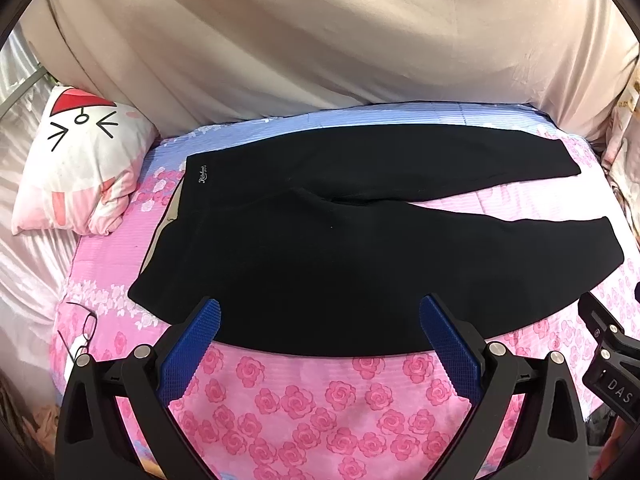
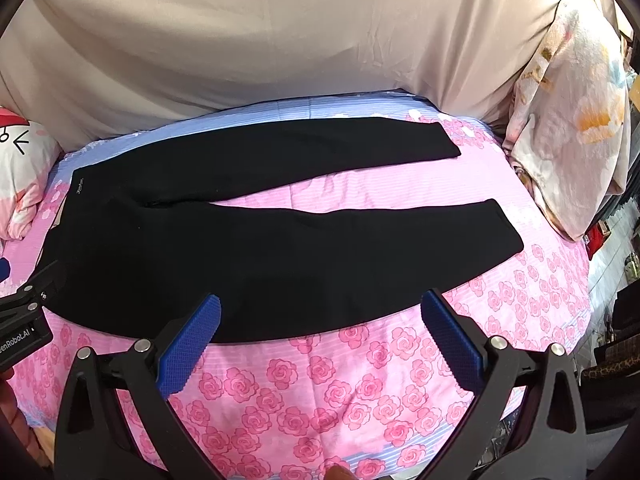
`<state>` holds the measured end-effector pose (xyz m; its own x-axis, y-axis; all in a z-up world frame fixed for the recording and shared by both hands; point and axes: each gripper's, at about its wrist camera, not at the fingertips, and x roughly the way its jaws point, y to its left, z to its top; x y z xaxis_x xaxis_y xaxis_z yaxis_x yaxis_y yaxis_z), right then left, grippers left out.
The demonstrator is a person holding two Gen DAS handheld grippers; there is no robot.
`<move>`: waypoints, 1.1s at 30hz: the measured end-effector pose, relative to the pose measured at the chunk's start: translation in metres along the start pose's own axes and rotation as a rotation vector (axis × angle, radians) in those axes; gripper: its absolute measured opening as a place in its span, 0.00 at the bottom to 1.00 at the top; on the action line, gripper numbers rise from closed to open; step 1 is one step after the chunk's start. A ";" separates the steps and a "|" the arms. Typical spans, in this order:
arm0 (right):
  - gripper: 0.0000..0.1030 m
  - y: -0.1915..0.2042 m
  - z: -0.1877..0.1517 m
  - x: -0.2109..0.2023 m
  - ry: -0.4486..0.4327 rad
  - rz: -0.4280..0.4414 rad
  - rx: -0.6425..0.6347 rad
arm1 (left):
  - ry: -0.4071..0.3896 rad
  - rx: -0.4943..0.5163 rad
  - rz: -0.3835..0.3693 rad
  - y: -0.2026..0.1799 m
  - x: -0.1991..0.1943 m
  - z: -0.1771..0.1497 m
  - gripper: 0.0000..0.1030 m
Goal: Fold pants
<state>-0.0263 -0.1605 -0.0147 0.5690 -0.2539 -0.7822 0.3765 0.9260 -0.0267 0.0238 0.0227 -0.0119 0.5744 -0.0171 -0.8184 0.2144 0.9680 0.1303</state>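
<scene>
Black pants flat on the bed, both claws wide open, holding nothing.

Beige curtain hangs behind; pink rose-print sheet covers the bed. Pants lie unfolded, waistband left, two legs spread apart toward the right. Cat-face pillow sits at left, floral pillow at right. Left claw hovers at the pants' near edge by the waist; right claw over the near leg's edge. Eyeglasses lie on the sheet left of the waistband.
</scene>
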 end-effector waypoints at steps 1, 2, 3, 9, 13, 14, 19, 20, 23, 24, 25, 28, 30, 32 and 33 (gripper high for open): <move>0.96 -0.002 0.000 0.000 -0.002 0.002 0.002 | -0.001 -0.001 0.000 -0.001 -0.001 0.000 0.95; 0.96 -0.002 0.001 -0.001 -0.004 0.003 0.003 | -0.001 -0.002 0.003 -0.002 -0.002 0.000 0.95; 0.96 -0.003 0.001 -0.002 -0.007 0.004 0.004 | -0.003 -0.003 0.006 -0.003 -0.002 -0.001 0.95; 0.96 -0.007 0.004 -0.004 -0.019 0.003 0.009 | -0.014 -0.009 0.014 -0.004 -0.007 0.000 0.95; 0.96 -0.009 0.005 -0.004 -0.024 0.002 0.013 | -0.018 -0.009 0.014 -0.004 -0.010 -0.001 0.95; 0.96 -0.009 0.005 -0.004 -0.025 0.004 0.013 | -0.017 -0.008 0.017 -0.005 -0.010 -0.001 0.95; 0.96 -0.009 0.004 -0.006 -0.030 0.009 0.013 | -0.022 -0.010 0.019 -0.005 -0.013 -0.001 0.95; 0.96 -0.009 0.004 -0.006 -0.030 0.009 0.013 | -0.022 -0.010 0.021 -0.006 -0.013 -0.001 0.95; 0.96 -0.009 0.003 -0.007 -0.030 0.014 0.012 | -0.022 -0.011 0.020 -0.005 -0.014 -0.001 0.95; 0.96 -0.009 0.003 -0.007 -0.030 0.015 0.010 | -0.022 -0.012 0.023 -0.004 -0.015 -0.001 0.95; 0.96 -0.008 0.003 -0.006 -0.030 0.015 0.009 | -0.021 -0.013 0.021 -0.004 -0.014 0.000 0.95; 0.96 -0.008 0.003 -0.006 -0.029 0.018 0.007 | -0.021 -0.015 0.024 -0.004 -0.015 -0.002 0.95; 0.96 -0.007 0.003 -0.006 -0.027 0.019 0.005 | -0.020 -0.014 0.027 -0.004 -0.015 -0.002 0.95; 0.96 -0.007 0.003 -0.006 -0.027 0.022 0.004 | -0.020 -0.016 0.026 -0.004 -0.015 -0.002 0.95; 0.96 -0.007 0.003 -0.006 -0.027 0.023 0.004 | -0.020 -0.016 0.028 -0.004 -0.016 -0.002 0.95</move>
<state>-0.0299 -0.1663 -0.0077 0.5972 -0.2402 -0.7653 0.3659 0.9306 -0.0066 0.0127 0.0199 -0.0007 0.5959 0.0057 -0.8030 0.1848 0.9722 0.1440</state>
